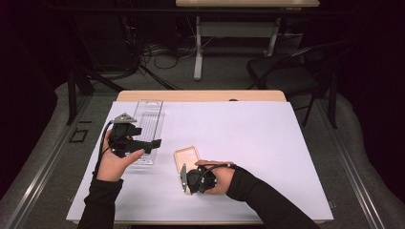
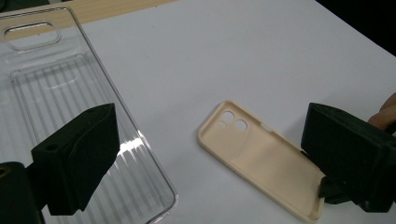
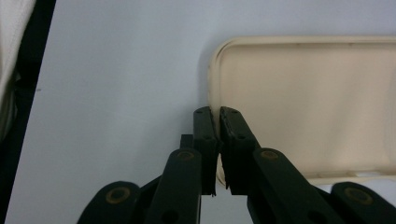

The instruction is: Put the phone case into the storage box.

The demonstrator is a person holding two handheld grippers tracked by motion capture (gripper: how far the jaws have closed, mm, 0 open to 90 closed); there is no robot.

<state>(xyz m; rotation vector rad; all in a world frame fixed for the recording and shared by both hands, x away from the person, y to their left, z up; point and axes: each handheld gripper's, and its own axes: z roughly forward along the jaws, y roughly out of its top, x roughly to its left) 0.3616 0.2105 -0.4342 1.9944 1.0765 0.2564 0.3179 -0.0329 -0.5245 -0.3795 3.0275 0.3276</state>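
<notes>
White sheeting covers the tabletop [image 1: 267, 143], with dark floor, cables and a chair beyond its far edge. Right hand-held gripper [image 3: 218, 114]: its jaws stand together, clamped on the thin rim of the cream phone case [image 3: 308, 107] at one short end, one jaw inside the wall and one outside. From above, that right hand-held gripper [image 1: 187, 177] sits near the tabletop's near edge, left of its middle, with the case [image 1: 187, 155] lying open side up and reaching away toward the far edge. The left hand-held gripper [image 1: 152, 143] hangs with its jaws wide apart and nothing between the pads, over the near end of the clear ribbed tray [image 1: 149, 119], which lies along the left side of the tabletop (its cut-out handle points to the far edge). In the left gripper view the case [image 2: 261, 163] rests well apart from the tray [image 2: 60, 102], camera holes toward the tray's side.

My reading is that the grasp on the case is just made and the lift is next. That calls for a firm pinch on a soft, narrow wall, a level rise, then a carry leftward into the tray; a slack pinch could let the rim slip.
</notes>
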